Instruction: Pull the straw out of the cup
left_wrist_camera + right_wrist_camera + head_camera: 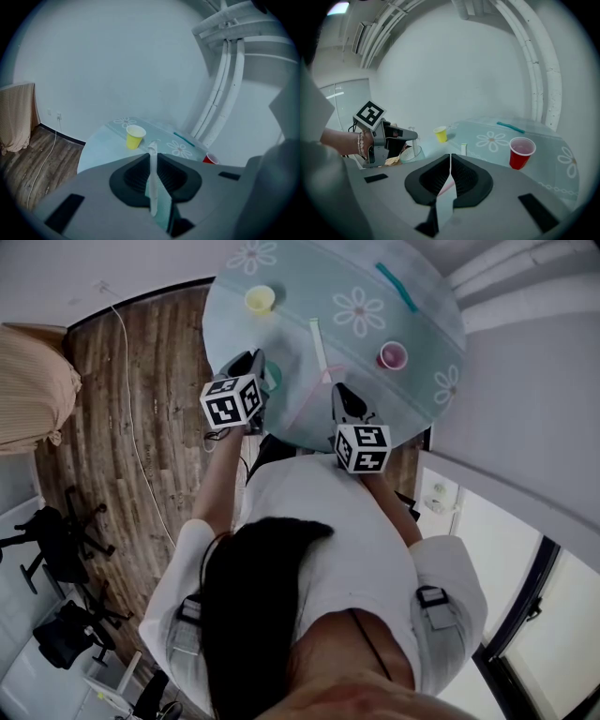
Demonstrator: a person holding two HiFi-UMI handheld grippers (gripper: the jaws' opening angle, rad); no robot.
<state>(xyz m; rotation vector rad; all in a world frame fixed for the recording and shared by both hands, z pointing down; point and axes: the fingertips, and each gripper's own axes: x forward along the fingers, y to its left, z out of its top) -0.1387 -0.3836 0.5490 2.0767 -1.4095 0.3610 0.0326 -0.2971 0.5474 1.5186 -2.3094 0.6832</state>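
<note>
The grasp is made, but the pull is not yet done. The left gripper (152, 158) is closed almost to touching, with its pads pressed on the white straw (153, 180), which stands upright between them. The straw's lower end is judged to be inside the clear cup (162, 212) seen just under the jaws. What is left is lifting the straw clear of the rim.

The cup is set at the near left edge of the round table (309, 277). The straw is seen to be thin, pale and straight, its top just above the pads.

The right gripper (450, 161) is held to the right, jaws together and nothing pinched. A pink straw (446, 186) is glimpsed beneath it.
</note>
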